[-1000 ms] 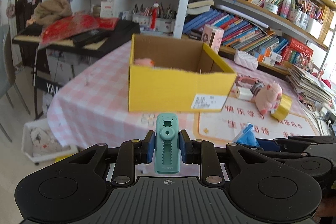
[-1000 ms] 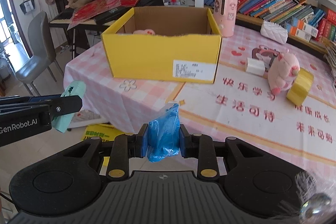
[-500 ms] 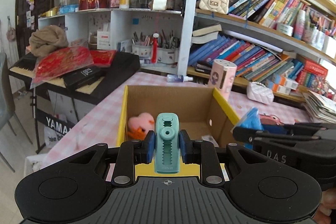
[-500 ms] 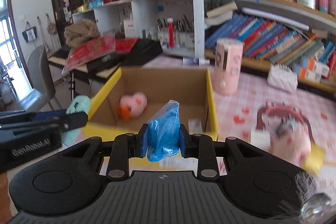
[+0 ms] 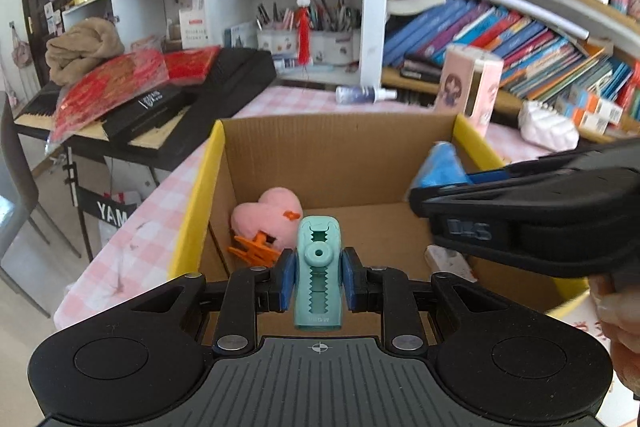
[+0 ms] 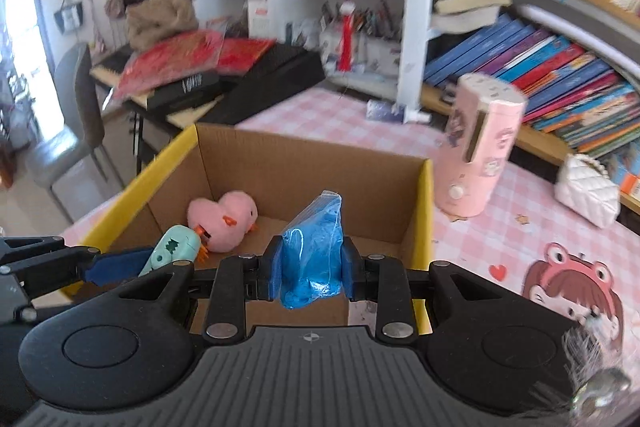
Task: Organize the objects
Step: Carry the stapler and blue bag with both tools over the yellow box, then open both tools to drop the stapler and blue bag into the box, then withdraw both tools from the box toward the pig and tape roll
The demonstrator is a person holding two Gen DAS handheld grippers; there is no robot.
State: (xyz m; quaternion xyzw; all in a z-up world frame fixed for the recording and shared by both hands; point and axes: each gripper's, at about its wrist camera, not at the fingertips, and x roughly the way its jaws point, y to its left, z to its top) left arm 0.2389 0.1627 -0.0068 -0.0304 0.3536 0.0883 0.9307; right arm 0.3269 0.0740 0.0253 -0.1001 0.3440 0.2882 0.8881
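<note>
Cardboard box (image 5: 336, 163), yellow outside, plain brown inside, open at the top; stands on a pink checked tablecloth (image 6: 352, 115) and serves as landmark for all entries below.

Nearest, over the box's near edge: left gripper (image 5: 318, 281), pinching a teal clip (image 5: 319, 273) with toothed ridges, held upright between the blue pads (image 5: 287, 279). Beside it, toward the box's right wall: right gripper (image 6: 311, 273), pressed onto a blue plastic packet (image 6: 314, 247) whose crinkled top rises above the fingers. Both loads hang above the box opening; neither touches the floor of the box. In the right wrist view the left gripper enters from the box's left side with the teal clip tilted.

Inside the box, left rear corner of the floor: pink plush toy (image 5: 268, 219) with orange feet, lying down. Just in front of it: orange clip (image 5: 254, 251). On the floor near the right wall: small white item (image 5: 448, 261), partly hidden, kind unclear.

Beyond the box's right rear corner, on the cloth: pink cylindrical container (image 6: 478, 151), upright. Farther right: white quilted handbag (image 6: 588, 191). Behind the box's far wall: small spray bottle (image 5: 364, 93), lying on its side.

Left of the box, off the table: black keyboard (image 5: 168, 107) carrying red packets. Farthest back: shelves of books (image 5: 500, 39) and pen holders (image 5: 316, 39).
</note>
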